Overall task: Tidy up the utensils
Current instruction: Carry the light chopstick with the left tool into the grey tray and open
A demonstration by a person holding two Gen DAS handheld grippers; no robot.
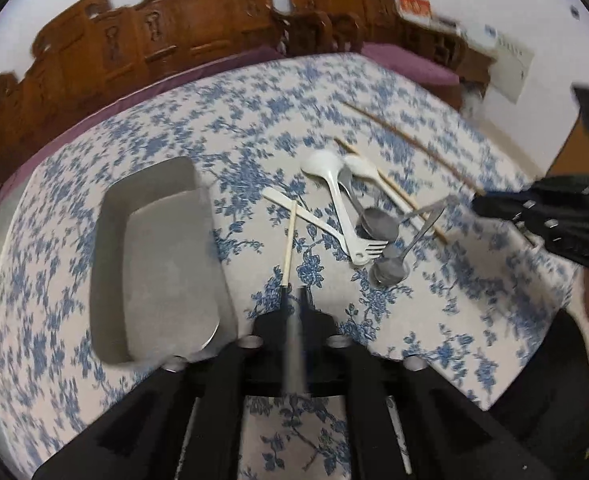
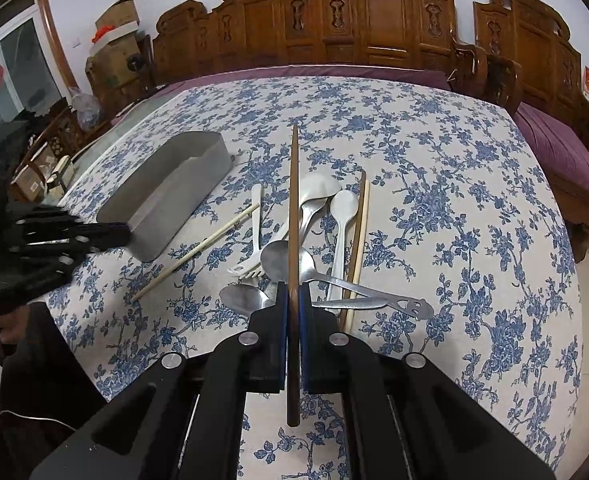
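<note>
My left gripper (image 1: pixel 293 292) is shut on a pale chopstick (image 1: pixel 290 240) and holds it just right of the grey metal tray (image 1: pixel 150 264). My right gripper (image 2: pixel 293 292) is shut on a dark brown chopstick (image 2: pixel 293 208) and holds it above the utensil pile. The pile lies on the flowered tablecloth: white plastic spoons (image 2: pixel 341 216), a white fork (image 2: pixel 254 240), metal spoons (image 2: pixel 278 258) and more chopsticks (image 2: pixel 360 236). In the right wrist view the left gripper (image 2: pixel 106 234) is at the tray's near end (image 2: pixel 162 216) with the pale chopstick (image 2: pixel 198 250) lying below it.
The table (image 2: pixel 474 208) is covered by a blue flowered cloth. Carved wooden chairs (image 2: pixel 374 20) with purple cushions stand behind it and to the right. Boxes and clutter (image 2: pixel 114 48) stand at the far left.
</note>
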